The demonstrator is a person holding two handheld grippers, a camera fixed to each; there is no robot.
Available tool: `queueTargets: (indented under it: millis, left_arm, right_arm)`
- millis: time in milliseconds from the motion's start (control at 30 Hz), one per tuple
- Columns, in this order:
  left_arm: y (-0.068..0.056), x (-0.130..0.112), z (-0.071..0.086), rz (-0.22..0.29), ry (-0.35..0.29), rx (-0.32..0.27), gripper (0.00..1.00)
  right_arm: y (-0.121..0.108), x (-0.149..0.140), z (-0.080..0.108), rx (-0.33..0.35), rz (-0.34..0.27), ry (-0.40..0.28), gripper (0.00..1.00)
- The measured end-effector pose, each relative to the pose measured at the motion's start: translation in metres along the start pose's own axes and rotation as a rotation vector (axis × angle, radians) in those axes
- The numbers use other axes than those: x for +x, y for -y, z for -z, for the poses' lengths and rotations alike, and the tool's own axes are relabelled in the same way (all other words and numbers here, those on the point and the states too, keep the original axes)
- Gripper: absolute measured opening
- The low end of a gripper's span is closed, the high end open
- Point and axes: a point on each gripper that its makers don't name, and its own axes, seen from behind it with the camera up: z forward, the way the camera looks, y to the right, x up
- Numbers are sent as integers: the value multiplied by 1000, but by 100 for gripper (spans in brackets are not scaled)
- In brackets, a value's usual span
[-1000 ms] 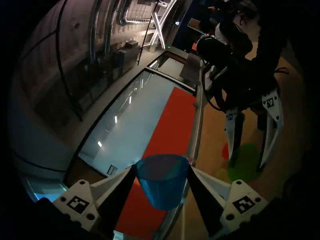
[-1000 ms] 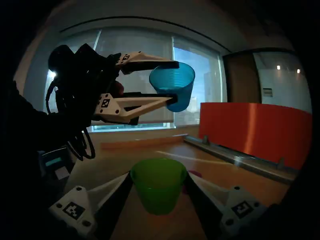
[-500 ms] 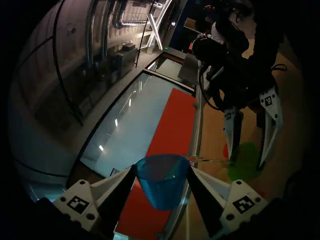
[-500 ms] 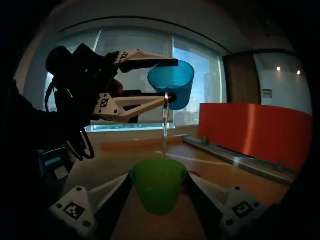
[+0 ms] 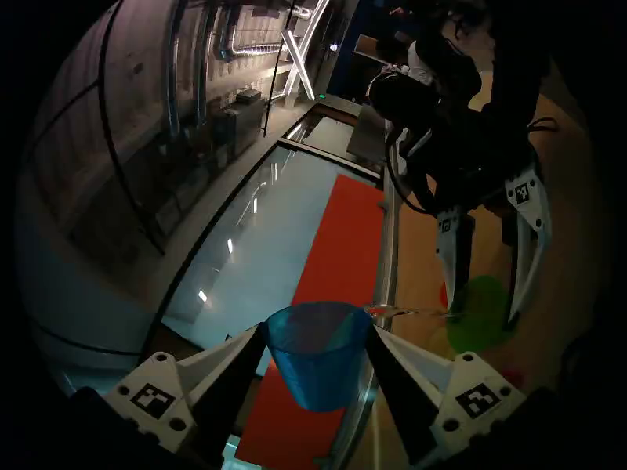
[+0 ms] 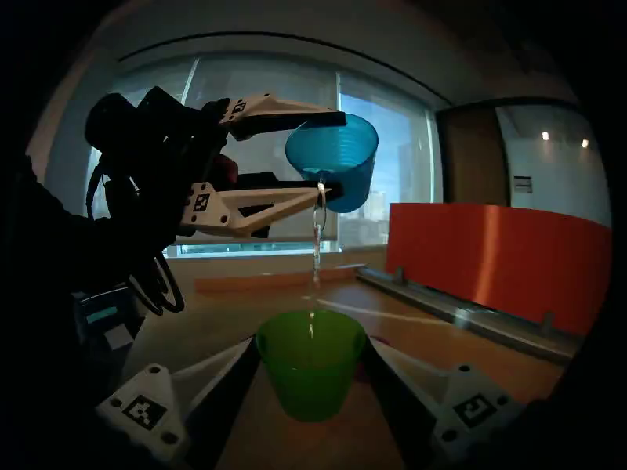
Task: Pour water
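We note a wooden table (image 6: 235, 313) running up to a large window (image 6: 384, 149), daylight beyond. An orange panel (image 6: 501, 251) stands upright along the table's right side, with a metal rail (image 6: 462, 309) at its foot. Two small lights (image 6: 545, 133) glow far right.

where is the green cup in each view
Left gripper view: green cup at lower right, between the far right gripper fingers.
Right gripper view: green cup at bottom centre, held by that same gripper.
Shared landmark: the orange panel.
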Motion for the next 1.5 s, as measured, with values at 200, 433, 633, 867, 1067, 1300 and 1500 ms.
queueTargets:
  millis: [200, 433, 633, 867, 1067, 1300, 1500]
  left_arm:
    - [1, 3, 1, -20, -3, -2, 89]
    - [4, 4, 3, -45, -1, 3, 89]
    - [6, 3, 4, -65, 1, 6, 89]
    - [9, 4, 4, -84, 3, 13, 89]
    - [11, 6, 3, -103, 2, 14, 89]
    - [12, 8, 2, -119, -2, 12, 89]
    - [17, 9, 3, -127, 0, 17, 89]
  right_arm:
    - [0, 1, 1, -1, 1, -3, 91]
    - [1, 2, 1, -1, 4, -3, 91]
    - [0, 3, 0, -2, 5, -3, 91]
    - [0, 3, 0, -1, 7, -5, 91]
    - [0, 3, 0, 0, 7, -7, 91]
    - [0, 5, 0, 1, 5, -12, 91]
    - [-1, 5, -1, 1, 7, -11, 91]
